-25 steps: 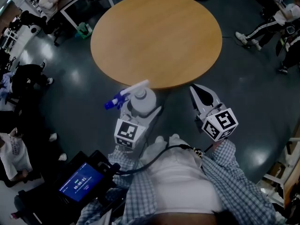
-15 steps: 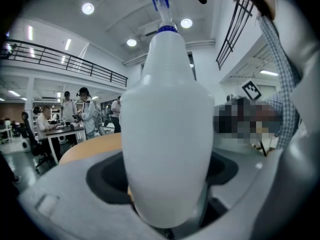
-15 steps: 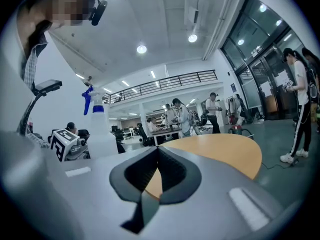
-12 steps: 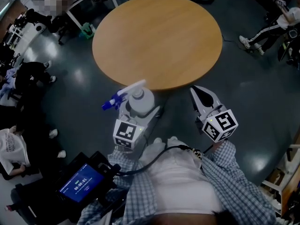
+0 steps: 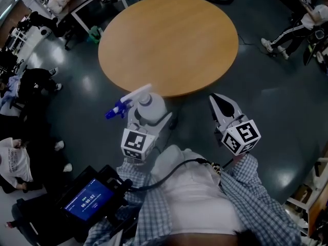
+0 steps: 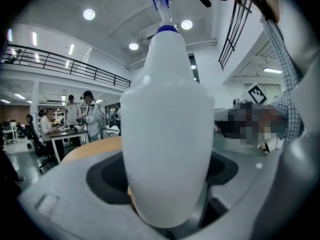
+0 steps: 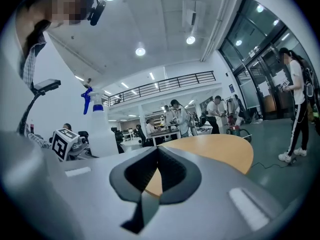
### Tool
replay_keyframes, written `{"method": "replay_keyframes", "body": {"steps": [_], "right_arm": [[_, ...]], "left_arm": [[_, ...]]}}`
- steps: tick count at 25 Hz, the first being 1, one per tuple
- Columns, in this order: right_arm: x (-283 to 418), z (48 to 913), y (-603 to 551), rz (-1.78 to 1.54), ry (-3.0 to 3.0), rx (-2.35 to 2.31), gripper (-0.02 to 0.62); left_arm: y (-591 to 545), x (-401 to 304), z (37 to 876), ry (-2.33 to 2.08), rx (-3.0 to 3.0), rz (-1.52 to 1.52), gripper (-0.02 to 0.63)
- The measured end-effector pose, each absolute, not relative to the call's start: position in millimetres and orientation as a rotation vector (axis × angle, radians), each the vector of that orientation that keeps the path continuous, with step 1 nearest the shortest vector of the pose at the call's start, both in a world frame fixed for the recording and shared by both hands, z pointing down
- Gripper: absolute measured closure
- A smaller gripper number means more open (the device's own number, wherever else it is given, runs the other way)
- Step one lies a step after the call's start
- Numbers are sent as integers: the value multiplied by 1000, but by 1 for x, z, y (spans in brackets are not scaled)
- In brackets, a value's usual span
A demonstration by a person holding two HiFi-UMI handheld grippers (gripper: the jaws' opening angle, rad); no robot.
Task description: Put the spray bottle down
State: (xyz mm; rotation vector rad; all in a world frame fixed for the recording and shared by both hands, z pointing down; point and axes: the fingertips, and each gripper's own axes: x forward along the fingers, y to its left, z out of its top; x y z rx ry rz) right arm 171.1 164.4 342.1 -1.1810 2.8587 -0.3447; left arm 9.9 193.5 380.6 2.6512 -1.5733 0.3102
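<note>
the left gripper (image 5: 150, 120) squeezes the white spray bottle (image 5: 150, 105) and holds it in the air, just by the near edge of the round table (image 5: 169, 40). the right gripper (image 5: 215, 100) is pinched closed with nothing in it.

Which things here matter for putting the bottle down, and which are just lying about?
In the job: spray bottle, clamped in the left gripper; round table, probably its landing spot.
Just about: right gripper, shut, empty; green item on the floor; desk.
</note>
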Motion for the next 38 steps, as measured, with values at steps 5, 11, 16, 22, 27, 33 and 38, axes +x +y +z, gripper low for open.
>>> {"method": "replay_keyframes", "body": {"steps": [5, 11, 16, 22, 27, 33, 38], "right_arm": [[180, 348, 166, -365, 2849, -1206, 592], [186, 349, 162, -382, 2834, -1246, 593], [171, 359, 107, -390, 2848, -1236, 592], [134, 355, 49, -383, 2869, -1218, 592], [96, 347, -14, -385, 2858, -1257, 592], [83, 349, -55, -394, 2850, -1331, 592], [70, 354, -72, -418, 2859, -1349, 592]], "left_arm": [[187, 13, 378, -1575, 2666, 308, 199], [178, 12, 375, -1557, 2659, 296, 199], [119, -1, 385, -1576, 2683, 271, 199], [58, -23, 384, -1554, 2705, 268, 199], [-5, -55, 384, -1493, 2721, 281, 199], [-53, -66, 389, -1420, 2756, 266, 199], [-84, -74, 395, -1387, 2772, 280, 199]]}}
